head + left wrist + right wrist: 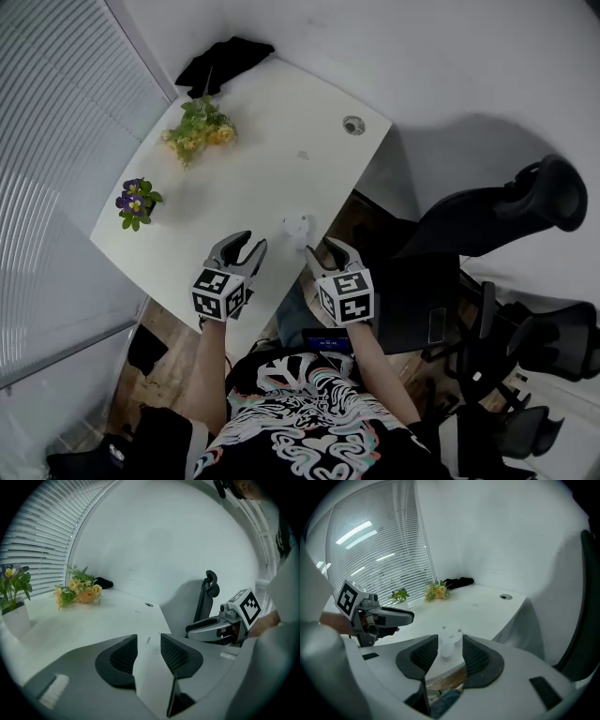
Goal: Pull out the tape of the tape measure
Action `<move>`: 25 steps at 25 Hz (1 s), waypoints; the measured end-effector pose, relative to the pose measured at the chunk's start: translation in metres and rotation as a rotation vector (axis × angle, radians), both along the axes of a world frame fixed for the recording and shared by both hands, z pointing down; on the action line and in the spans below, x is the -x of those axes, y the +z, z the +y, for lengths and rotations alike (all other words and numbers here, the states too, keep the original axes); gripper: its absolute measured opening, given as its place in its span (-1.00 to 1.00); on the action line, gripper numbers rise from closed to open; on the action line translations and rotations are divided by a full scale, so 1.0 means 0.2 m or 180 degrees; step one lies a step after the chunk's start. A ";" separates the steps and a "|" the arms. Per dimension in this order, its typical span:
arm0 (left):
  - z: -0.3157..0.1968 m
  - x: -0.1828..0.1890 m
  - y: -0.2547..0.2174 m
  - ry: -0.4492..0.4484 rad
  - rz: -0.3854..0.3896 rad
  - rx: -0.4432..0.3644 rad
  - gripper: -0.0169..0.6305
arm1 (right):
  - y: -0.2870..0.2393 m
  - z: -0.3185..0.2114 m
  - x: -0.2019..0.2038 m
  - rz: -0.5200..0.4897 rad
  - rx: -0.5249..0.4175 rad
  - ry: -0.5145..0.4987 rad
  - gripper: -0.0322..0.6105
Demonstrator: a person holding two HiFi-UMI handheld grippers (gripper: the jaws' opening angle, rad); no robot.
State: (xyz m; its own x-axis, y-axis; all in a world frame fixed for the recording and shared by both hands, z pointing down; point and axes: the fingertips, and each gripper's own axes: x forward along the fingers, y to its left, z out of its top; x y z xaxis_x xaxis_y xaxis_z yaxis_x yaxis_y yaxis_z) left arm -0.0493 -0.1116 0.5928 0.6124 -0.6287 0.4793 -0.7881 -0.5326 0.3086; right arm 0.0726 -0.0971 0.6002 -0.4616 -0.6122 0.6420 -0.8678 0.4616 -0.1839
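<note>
Forearms stretch forward from my body side by side, both bare, each wrist bent so its gripper tips downward toward the white table [272, 159]. The marker cubes face up at my head.

My left gripper [245, 245] hangs over the table's near edge. Its jaws stand moderately apart, and its own view shows only bare tabletop in the gap between them.

My right gripper [328, 250] is level with the left and near it, though the two do not touch. It sits just short of the table's near edge: under its jaws I see floor and my trouser leg, not tabletop. Its jaws are also parted to a middling width, and the pads press on nothing.

The tape measure [297, 226] is a small white thing lying on the table close to the near edge. It lies just ahead of both grippers, a little nearer the right. In the right gripper view it lines up with the gap between the jaws, beyond the pads and clear of them. Its details are too pale to make out.

Farther off on the table lie yellow flowers [199, 129], purple flowers [136, 202] at the left edge, and a black cloth [225, 61] at the far corner. An office chair [506, 216] stands off to my right.
</note>
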 end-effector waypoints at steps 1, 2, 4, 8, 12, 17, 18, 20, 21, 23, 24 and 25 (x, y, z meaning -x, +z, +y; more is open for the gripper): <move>0.00 0.00 0.01 0.0010 -0.0011 0.0011 -0.47 | 0.01 0.00 0.00 0.0012 0.0005 -0.0013 -0.38; -0.01 0.00 0.02 0.0026 -0.0021 0.0023 -0.47 | 0.02 -0.01 0.01 0.0027 0.0011 -0.0031 -0.37; -0.02 0.00 0.04 0.0058 -0.0042 0.0048 -0.47 | 0.04 -0.02 0.01 0.0065 0.0025 -0.0066 -0.36; -0.03 0.00 0.07 0.0097 -0.0074 0.0100 -0.47 | 0.10 -0.04 0.04 0.0104 0.0097 -0.0115 -0.32; -0.06 -0.01 0.10 0.0155 -0.0105 0.0134 -0.47 | 0.14 -0.06 0.07 0.0138 0.0134 -0.0182 -0.29; -0.09 -0.04 0.12 0.0258 -0.0130 0.0160 -0.47 | 0.19 -0.08 0.07 0.0200 0.0218 -0.0206 -0.24; -0.10 -0.05 0.13 0.0279 -0.0143 0.0169 -0.47 | 0.20 -0.09 0.08 0.0209 0.0234 -0.0207 -0.23; -0.11 -0.06 0.15 0.0316 -0.0165 0.0188 -0.47 | 0.21 -0.09 0.08 0.0224 0.0253 -0.0204 -0.21; -0.11 -0.06 0.15 0.0329 -0.0172 0.0200 -0.47 | 0.22 -0.10 0.08 0.0230 0.0256 -0.0203 -0.20; -0.13 -0.07 0.17 0.0334 -0.0168 0.0222 -0.47 | 0.23 -0.11 0.08 0.0247 0.0250 -0.0210 -0.17; -0.13 -0.07 0.17 0.0334 -0.0165 0.0230 -0.47 | 0.23 -0.12 0.08 0.0257 0.0243 -0.0220 -0.15; -0.14 -0.07 0.18 0.0337 -0.0165 0.0234 -0.47 | 0.24 -0.13 0.09 0.0270 0.0233 -0.0231 -0.12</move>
